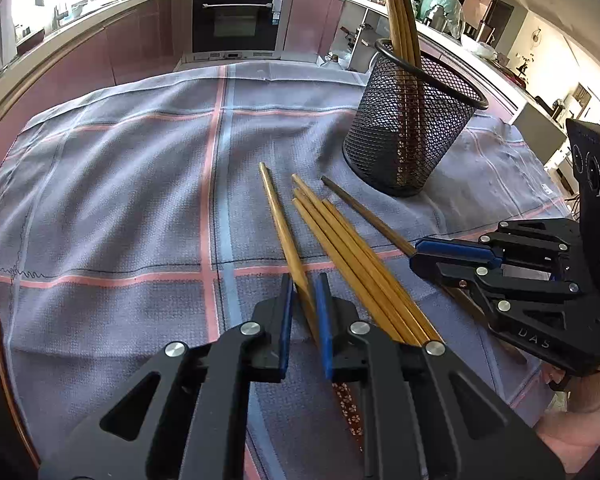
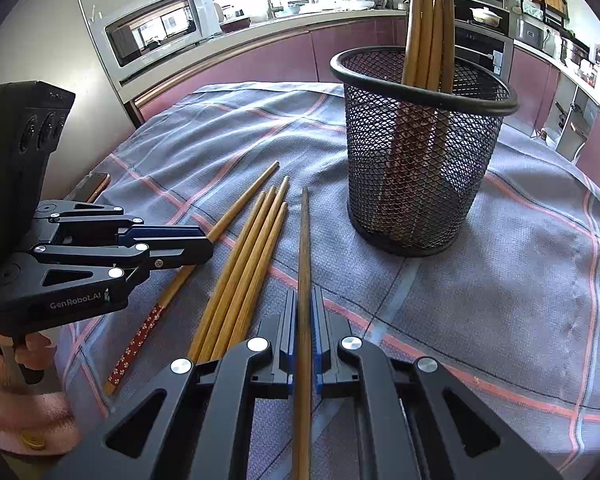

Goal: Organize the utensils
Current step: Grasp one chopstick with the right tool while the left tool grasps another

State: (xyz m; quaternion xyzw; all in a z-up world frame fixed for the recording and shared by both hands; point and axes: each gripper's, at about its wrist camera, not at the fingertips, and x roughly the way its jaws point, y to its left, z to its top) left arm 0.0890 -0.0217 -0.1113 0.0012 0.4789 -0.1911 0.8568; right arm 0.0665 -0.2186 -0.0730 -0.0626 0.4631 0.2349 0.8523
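Pick-up step: left gripper (image 1: 305,312) and right gripper (image 2: 305,320) each clench one chopstick. Next, lift both into the mesh holder (image 2: 420,152) at one o'clock.

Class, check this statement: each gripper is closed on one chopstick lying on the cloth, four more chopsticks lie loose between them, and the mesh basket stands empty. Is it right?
Not quite: the mesh basket is not empty; several chopsticks stand in it, as the right wrist view shows. The rest holds: the left gripper and right gripper each grip one chopstick on the cloth, with four loose chopsticks between.

Both wrist views close, angled down, sharing chopsticks (image 1: 352,248) and mesh holder (image 2: 420,152)
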